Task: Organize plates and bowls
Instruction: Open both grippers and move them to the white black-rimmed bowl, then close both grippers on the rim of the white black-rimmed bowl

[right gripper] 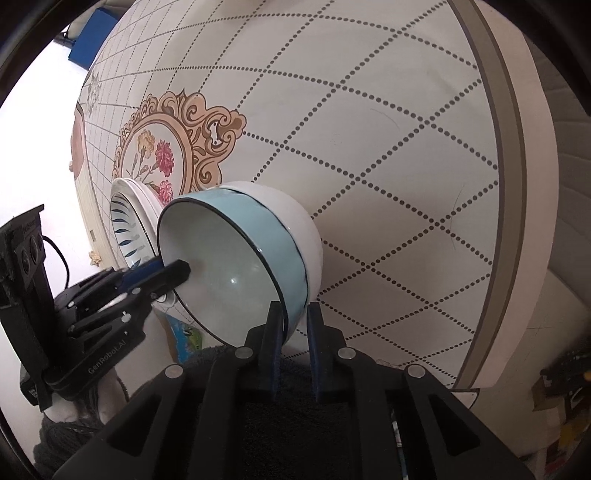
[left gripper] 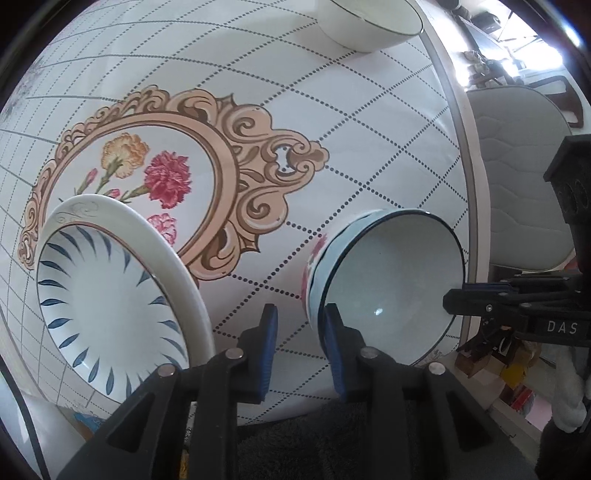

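Note:
A light-blue bowl with a dark rim (left gripper: 391, 284) sits near the table's front edge, nested in a white bowl (right gripper: 306, 229). My left gripper (left gripper: 301, 332) straddles its near-left rim, one finger inside and one outside, jaws a little apart around the wall. My right gripper (right gripper: 293, 325) straddles the bowl's (right gripper: 236, 266) opposite rim the same way. A white plate with blue leaf strokes (left gripper: 110, 299) lies left of the bowl, also in the right wrist view (right gripper: 129, 229). A white bowl with a thin dark rim (left gripper: 369, 26) stands at the far side.
The round table (left gripper: 332, 129) has a dotted diamond pattern and a flower medallion (left gripper: 155, 173). A grey cushioned chair (left gripper: 524, 177) stands beyond the table's right edge. Clutter lies on the floor (left gripper: 506, 376).

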Tool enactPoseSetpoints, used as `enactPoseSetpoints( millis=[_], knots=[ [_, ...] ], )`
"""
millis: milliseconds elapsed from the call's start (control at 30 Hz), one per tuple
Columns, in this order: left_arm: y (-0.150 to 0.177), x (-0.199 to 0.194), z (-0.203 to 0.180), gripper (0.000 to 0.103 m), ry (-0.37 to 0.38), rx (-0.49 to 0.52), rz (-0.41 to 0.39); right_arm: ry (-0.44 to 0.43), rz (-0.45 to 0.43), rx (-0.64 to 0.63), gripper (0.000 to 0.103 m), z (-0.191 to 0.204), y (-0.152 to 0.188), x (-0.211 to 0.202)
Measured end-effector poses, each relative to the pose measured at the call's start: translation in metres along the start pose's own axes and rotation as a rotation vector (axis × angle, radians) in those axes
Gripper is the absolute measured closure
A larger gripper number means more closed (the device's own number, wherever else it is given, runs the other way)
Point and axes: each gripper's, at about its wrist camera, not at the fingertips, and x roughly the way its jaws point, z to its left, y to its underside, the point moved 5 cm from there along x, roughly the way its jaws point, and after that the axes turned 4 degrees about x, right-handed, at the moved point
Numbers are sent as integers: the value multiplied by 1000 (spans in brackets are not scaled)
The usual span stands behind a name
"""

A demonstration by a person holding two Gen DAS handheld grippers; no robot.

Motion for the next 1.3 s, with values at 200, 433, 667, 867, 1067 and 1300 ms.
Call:
enactPoseSetpoints(
  millis=[200, 433, 667, 867, 1067, 1300],
  knots=[
    [-19, -49, 11, 71, -81, -3, -110, 199, -190, -118, 26, 9, -23, -53],
    [-116, -74, 18, 67, -12, -42, -192, 94, -351, -84, 19, 9, -102, -107],
    [-216, -57, 12, 67, 146, -88, -149, -76, -387, 29, 19, -9, -181, -134],
    [-261, -30, 13, 67, 179, -101, -84, -129, -350, 74, 23, -13, -229, -121],
    [-280, -17, 10, 69, 189, -105, -67, -162, -319, 93, 36, -18, -254, -106],
    [-284, -11, 3, 77, 160, -69, -50, -187, -297, 83, 72, -9, -268, -97]
  ],
)
